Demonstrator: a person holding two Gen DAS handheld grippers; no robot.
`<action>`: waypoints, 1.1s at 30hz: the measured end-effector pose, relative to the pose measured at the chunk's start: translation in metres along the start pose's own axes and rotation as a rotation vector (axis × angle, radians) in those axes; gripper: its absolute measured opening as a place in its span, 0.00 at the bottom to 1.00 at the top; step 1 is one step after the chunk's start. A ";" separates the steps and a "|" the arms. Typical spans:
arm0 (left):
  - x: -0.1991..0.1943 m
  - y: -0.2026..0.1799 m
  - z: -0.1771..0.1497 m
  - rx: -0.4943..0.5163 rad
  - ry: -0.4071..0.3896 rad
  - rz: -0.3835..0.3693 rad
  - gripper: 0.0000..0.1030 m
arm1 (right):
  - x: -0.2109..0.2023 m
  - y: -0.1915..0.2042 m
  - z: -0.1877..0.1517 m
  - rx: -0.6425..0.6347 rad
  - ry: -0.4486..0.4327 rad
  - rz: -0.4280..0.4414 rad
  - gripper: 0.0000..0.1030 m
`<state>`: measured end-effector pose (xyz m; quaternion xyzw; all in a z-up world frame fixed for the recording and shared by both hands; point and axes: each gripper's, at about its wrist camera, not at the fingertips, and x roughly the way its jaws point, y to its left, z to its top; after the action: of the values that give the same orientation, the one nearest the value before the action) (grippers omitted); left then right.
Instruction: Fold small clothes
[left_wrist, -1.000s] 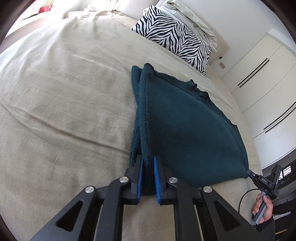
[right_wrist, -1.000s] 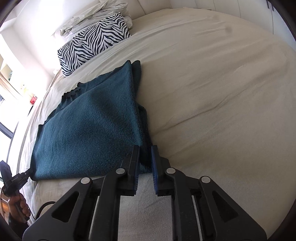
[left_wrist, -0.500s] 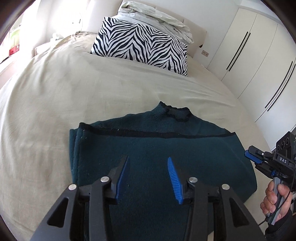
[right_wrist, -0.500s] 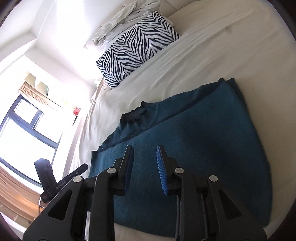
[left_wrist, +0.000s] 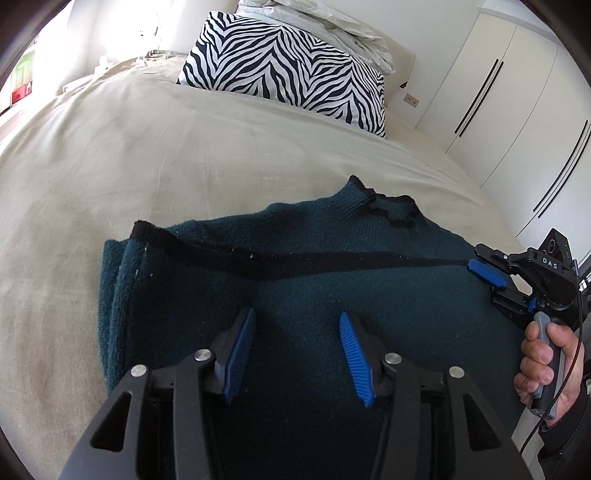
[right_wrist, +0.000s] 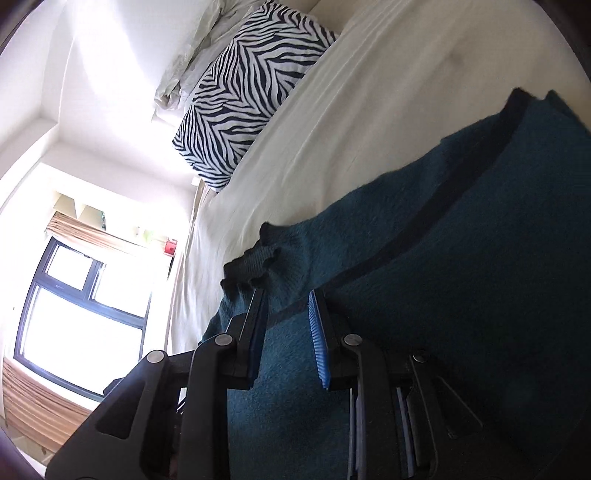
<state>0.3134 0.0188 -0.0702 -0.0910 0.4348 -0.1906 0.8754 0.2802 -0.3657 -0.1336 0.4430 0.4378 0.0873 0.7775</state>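
Home bedroom: bed (left_wrist: 147, 155), zebra pillow (left_wrist: 288, 70), wardrobe doors (left_wrist: 517, 92).

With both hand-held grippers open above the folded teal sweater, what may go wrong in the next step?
1. The sweater has stacked layers showing at its left fold; the left hand-held gripper might pinch only the top layer and pull the fold apart.
2. The right hand-held gripper hangs close to the ruffled collar and might snag it.
3. The beige bed cover could get pinched together with the knit.
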 end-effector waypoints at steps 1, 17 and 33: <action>0.000 0.000 -0.001 0.003 -0.004 0.001 0.50 | -0.011 -0.012 0.007 0.026 -0.039 -0.029 0.20; -0.019 -0.005 -0.008 -0.042 -0.021 0.049 0.48 | -0.075 0.045 -0.087 -0.087 0.025 0.034 0.63; -0.080 -0.018 -0.106 -0.158 0.008 -0.066 0.37 | -0.089 -0.011 -0.123 0.064 0.070 0.138 0.54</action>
<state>0.1807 0.0366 -0.0703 -0.1736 0.4487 -0.1849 0.8569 0.1310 -0.3431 -0.1160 0.4934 0.4357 0.1418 0.7393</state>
